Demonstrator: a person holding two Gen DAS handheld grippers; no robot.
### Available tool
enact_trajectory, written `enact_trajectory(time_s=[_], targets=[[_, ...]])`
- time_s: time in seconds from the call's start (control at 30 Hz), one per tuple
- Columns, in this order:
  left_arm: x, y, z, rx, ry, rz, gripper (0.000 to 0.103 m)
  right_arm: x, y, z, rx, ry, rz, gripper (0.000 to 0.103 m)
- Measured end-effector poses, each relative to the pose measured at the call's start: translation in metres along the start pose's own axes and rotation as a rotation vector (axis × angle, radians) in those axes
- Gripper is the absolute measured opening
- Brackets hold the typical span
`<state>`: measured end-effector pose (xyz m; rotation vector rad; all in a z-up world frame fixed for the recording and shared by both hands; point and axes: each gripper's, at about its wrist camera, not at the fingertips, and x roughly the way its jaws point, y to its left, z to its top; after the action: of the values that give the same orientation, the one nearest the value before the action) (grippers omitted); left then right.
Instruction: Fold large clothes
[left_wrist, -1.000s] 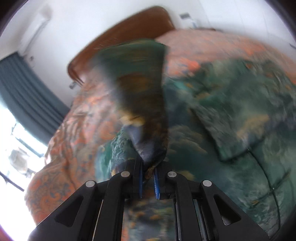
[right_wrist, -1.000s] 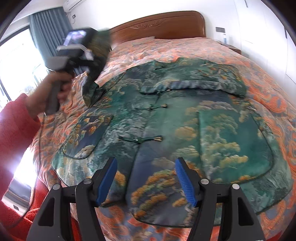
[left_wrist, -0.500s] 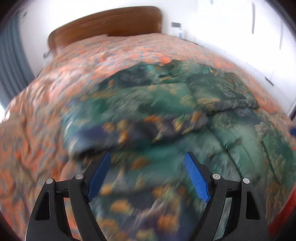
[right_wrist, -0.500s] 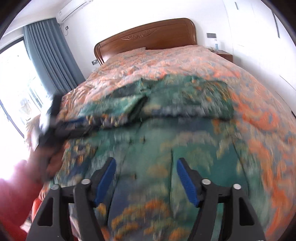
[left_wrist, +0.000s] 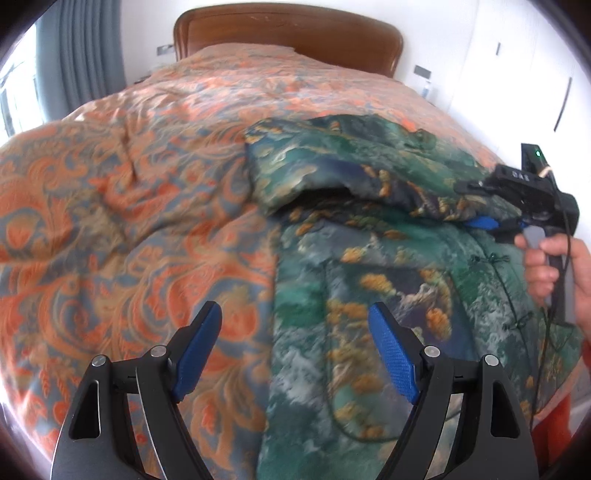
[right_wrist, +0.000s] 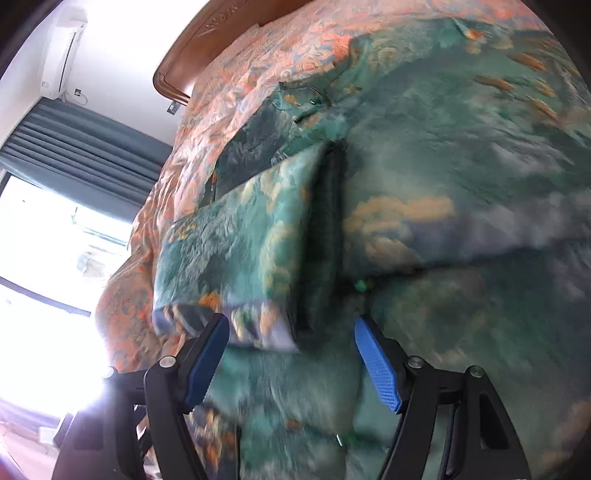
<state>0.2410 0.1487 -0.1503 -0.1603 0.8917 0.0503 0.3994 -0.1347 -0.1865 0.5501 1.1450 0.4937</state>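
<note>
The jacket (left_wrist: 388, 280), green with gold and blue print, lies flat on the bed (left_wrist: 129, 206), its near sleeve (left_wrist: 332, 177) folded across the chest. The left tongs (left_wrist: 295, 350) hang wide open and empty above the jacket's left edge, one finger over the bedspread, the other over the cloth. The right tongs (right_wrist: 291, 362) hover close over the folded sleeve (right_wrist: 236, 251), jaws apart and gripping nothing. In the left view the right tongs (left_wrist: 484, 223) show at the jacket's far side, held by a hand (left_wrist: 554, 273). A wooden headboard (left_wrist: 288, 33) stands behind, with grey curtains (right_wrist: 74, 155) beside it.
</note>
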Motion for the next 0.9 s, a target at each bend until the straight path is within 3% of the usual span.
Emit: enact_trajectory(time_s=[0.07,0.13,0.23,0.37,0.5,0.6,0.77,0.9], targets=[[0.002,0.002,-0.004,0.000,0.002,0.010,0.083,0.009,0.008,0.002,-0.010,-0.012,-0.003,0.061],[0.004,0.001,-0.004,0.003,0.005,0.021,0.083,0.013,0.017,0.002,-0.028,-0.022,-0.051,0.018],[0.003,-0.002,-0.003,0.003,-0.001,0.013,0.083,-0.005,0.040,0.003,-0.126,-0.094,-0.117,0.017],[0.003,-0.009,0.003,0.014,-0.008,0.000,0.083,-0.060,0.074,0.016,-0.287,-0.266,-0.138,0.017],[0.002,-0.020,0.009,0.036,-0.015,-0.014,0.083,-0.103,0.078,0.038,-0.362,-0.376,-0.195,0.017],[0.007,-0.027,0.015,0.052,-0.009,-0.020,0.083,-0.108,0.049,0.050,-0.346,-0.375,-0.272,0.017],[0.019,-0.032,0.038,0.064,0.004,0.008,0.083,-0.072,-0.025,0.047,-0.264,-0.302,-0.445,0.017],[0.037,-0.037,0.076,0.052,0.004,0.008,0.083,-0.055,-0.044,0.041,-0.227,-0.297,-0.430,0.017]])
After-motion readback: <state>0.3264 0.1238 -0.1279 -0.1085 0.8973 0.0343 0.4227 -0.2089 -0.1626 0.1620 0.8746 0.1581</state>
